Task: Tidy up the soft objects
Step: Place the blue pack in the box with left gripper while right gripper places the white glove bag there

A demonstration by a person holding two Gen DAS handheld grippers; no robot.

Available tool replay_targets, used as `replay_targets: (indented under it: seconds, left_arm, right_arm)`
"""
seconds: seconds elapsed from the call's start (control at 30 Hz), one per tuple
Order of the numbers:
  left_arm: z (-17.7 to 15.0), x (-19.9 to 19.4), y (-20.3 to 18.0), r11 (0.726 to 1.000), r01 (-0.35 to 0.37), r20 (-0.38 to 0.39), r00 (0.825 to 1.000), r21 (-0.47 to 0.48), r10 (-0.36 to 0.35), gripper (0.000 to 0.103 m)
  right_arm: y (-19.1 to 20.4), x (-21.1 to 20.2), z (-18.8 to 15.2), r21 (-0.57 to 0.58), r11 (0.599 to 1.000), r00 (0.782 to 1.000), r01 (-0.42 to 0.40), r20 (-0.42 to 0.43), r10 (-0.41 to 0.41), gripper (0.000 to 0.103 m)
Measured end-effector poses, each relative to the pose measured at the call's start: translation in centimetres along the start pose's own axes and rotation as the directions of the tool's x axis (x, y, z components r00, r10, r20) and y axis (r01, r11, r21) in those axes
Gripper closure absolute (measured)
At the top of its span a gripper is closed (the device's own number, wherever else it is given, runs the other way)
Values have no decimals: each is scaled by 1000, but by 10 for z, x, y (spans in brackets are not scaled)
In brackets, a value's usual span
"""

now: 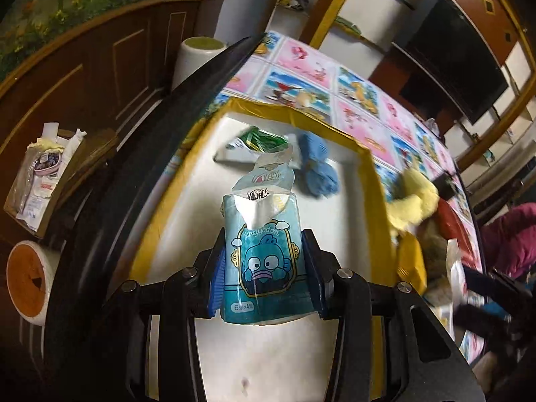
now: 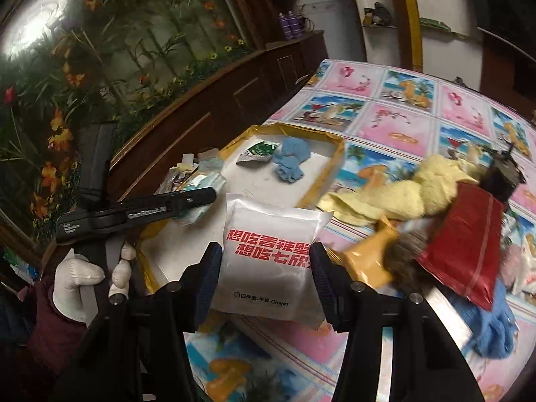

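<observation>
The left hand-held gripper (image 1: 264,268) squeezes a blue tissue pack (image 1: 263,261) by its two sides. The pack has a cartoon fish on it, and its top is torn open. It hangs over the white tray (image 1: 363,164) with yellow edges. A green packet (image 1: 258,142) and a blue cloth (image 1: 316,167) lie at the far end of the tray.

The right hand-held gripper (image 2: 266,281) grips a white pouch (image 2: 271,258) with red letters, near the tray's edge. The word "Gloves" is printed on it.

Both things look light and squishy. The tissue pack should give when pressed, so a hold around the middle seems best. The torn top looks weak and could rip more. The pouch looks smooth and may slip, so holding its flat sides near the middle should work.

A yellow towel (image 2: 402,191) and a red bag (image 2: 465,254) sit on the surface (image 2: 402,117) beside the tray.
</observation>
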State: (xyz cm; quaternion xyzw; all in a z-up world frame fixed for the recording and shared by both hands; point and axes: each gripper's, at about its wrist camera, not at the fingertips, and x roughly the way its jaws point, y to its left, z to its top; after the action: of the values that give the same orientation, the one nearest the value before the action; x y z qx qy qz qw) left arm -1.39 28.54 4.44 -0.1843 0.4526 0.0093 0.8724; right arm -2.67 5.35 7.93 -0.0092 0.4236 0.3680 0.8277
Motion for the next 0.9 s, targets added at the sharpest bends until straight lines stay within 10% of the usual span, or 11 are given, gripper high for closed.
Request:
replay_targets:
  seconds: [0.5,0.9]
  left_arm:
    - [33,23,29,984,147,-29,988,-97,-150,51]
    - [3,35,-18,986,-100,-20,994,136,103,51]
  right_arm:
    - [17,101,48,-39,997,996,72,-54,-74,39]
    - [-26,-16,17,93,995,985,42,164,-57,38]
